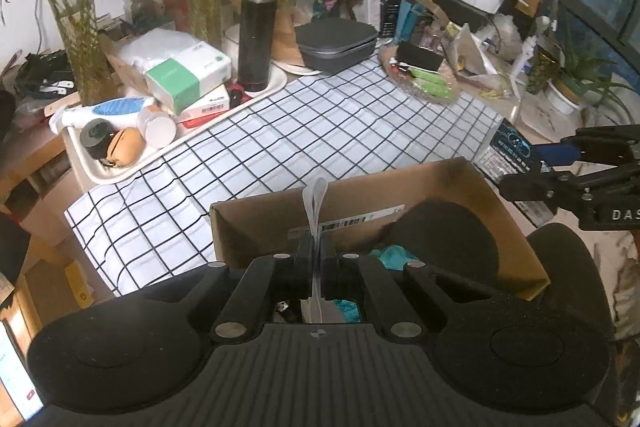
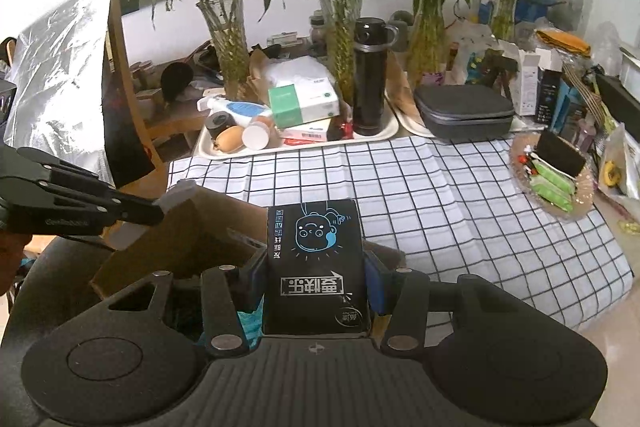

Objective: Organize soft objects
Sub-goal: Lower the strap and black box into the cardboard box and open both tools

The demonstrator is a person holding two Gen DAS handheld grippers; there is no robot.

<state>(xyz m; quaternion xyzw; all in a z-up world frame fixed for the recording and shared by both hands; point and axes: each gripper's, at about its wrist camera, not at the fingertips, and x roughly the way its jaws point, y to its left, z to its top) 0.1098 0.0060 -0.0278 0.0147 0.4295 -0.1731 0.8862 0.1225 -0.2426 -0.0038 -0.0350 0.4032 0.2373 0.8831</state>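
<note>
A brown cardboard box (image 1: 472, 187) stands open at the near edge of the checked tablecloth; teal fabric (image 1: 394, 254) lies inside it. My left gripper (image 1: 316, 247) is shut on a thin white strip (image 1: 314, 205) that rises from the box. My right gripper (image 2: 316, 279) is shut on a black packet (image 2: 316, 259) with a blue cartoon face, held beside the box (image 2: 180, 243). The packet also shows in the left wrist view (image 1: 508, 151), held by the right gripper (image 1: 560, 157). The left gripper (image 2: 166, 205) shows at the box's flap in the right wrist view.
A checked tablecloth (image 2: 440, 195) covers the table. A white tray (image 2: 224, 157) at the back holds a tissue pack, a black flask (image 2: 368, 75) and small bottles. A grey case (image 2: 464, 111), glass vases with bamboo (image 2: 228, 47), a snack plate (image 2: 552, 179) and clutter line the back.
</note>
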